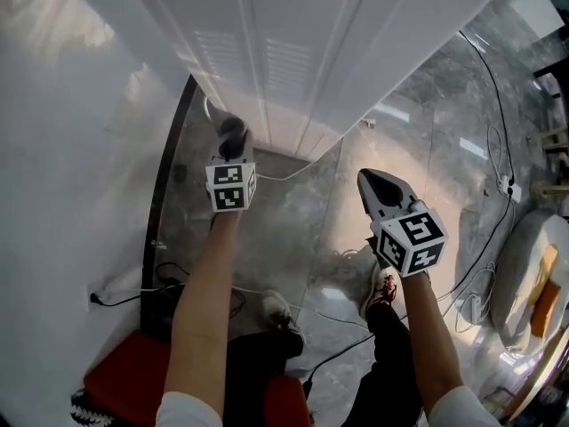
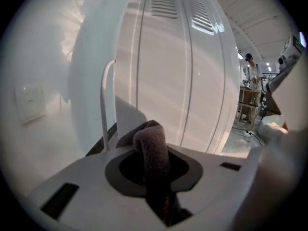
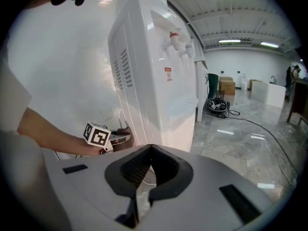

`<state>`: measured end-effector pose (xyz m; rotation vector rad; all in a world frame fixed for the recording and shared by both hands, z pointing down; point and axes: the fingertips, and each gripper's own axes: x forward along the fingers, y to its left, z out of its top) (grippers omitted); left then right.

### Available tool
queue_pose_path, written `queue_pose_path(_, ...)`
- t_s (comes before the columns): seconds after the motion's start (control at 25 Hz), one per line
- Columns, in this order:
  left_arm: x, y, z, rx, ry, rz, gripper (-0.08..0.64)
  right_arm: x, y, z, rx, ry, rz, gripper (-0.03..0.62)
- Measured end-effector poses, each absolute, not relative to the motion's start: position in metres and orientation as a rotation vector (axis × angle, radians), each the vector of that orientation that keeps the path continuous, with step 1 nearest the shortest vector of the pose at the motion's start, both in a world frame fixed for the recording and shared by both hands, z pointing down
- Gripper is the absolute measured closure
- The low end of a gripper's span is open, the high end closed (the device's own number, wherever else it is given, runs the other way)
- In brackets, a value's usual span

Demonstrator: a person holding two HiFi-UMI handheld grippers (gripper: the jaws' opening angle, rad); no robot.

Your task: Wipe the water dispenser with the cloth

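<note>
We reach our left tongs [image 1: 233, 137] forward on a bare, nearly straight forearm, with the marker cube [image 1: 231, 186] facing up just behind the jaws. The tips sit low at the vented white panel of the water dispenser [image 1: 293, 52]. The jaws are clamped on a bunched grey-brown cloth [image 2: 151, 146], which rises in a fold between them and lies right up against the panel ahead. We cannot tell whether it presses there. Just left of these tongs a thin white cable [image 2: 103, 105] runs down beside the dispenser's edge. Our right tongs [image 1: 368, 181] hang back and to the right of the left ones, clear of the dispenser, on a forearm angled in from the lower right. Their nose points towards the dispenser's near corner. Their jaws meet at the tips with nothing held between them. Below both tongs lies the polished grey marble floor [image 1: 298, 229], and our shoes show under the right forearm.
</note>
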<state>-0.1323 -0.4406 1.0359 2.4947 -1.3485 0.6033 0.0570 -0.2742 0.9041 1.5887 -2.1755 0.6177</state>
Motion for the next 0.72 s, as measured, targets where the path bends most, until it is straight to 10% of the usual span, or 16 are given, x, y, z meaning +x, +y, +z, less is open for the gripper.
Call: queue_pose_path(0.72,0.059,-0.319,0.957,2.675,-0.976,0.443,0.488,0.123,-0.203,0.862,1.708,-2.059,0.640,0.583)
